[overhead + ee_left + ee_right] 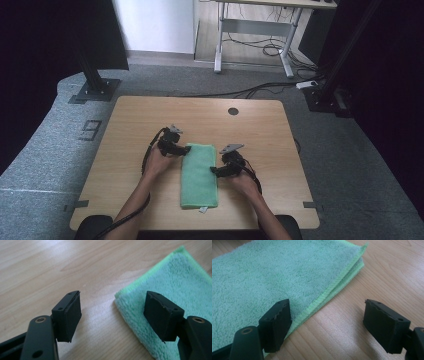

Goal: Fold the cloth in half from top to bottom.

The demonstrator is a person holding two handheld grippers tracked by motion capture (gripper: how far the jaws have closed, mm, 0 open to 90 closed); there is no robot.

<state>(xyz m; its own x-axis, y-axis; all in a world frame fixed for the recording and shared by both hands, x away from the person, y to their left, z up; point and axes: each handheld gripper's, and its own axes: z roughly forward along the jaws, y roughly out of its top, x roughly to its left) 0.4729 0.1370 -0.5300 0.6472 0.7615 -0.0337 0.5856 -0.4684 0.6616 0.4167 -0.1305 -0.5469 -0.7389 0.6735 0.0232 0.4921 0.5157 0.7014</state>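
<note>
Green terry cloth, a folded towel (pixel 199 175), lies flat on the pale wooden table (pixel 130 120), a long rectangle running away from the person, toward the near edge and about midway across the width. A small white tag sticks out at its near right corner. In the high view the left gripper (pixel 183 149) sits at the towel's far left corner, and the right gripper (pixel 216 170) sits at the towel's right long edge, about halfway along it; a hand holds each one from below, with a black cable trailing back along each forearm. In the left gripper view the left gripper (pixel 112 312) has its jaws standing apart with a clear gap: one pad hangs over bare wood, the other over the towel (pixel 172 290) near its corner, and the corner's edge lies in the gap between them without either pad pressing on it. In the right gripper view the right gripper (pixel 327 322) is likewise spread wide: one pad stands over the towel (pixel 274 277) just inside its stitched edge, the other over bare wood, and the layered folded edge runs between them, ungripped. Neither tool has hold of anything.
</note>
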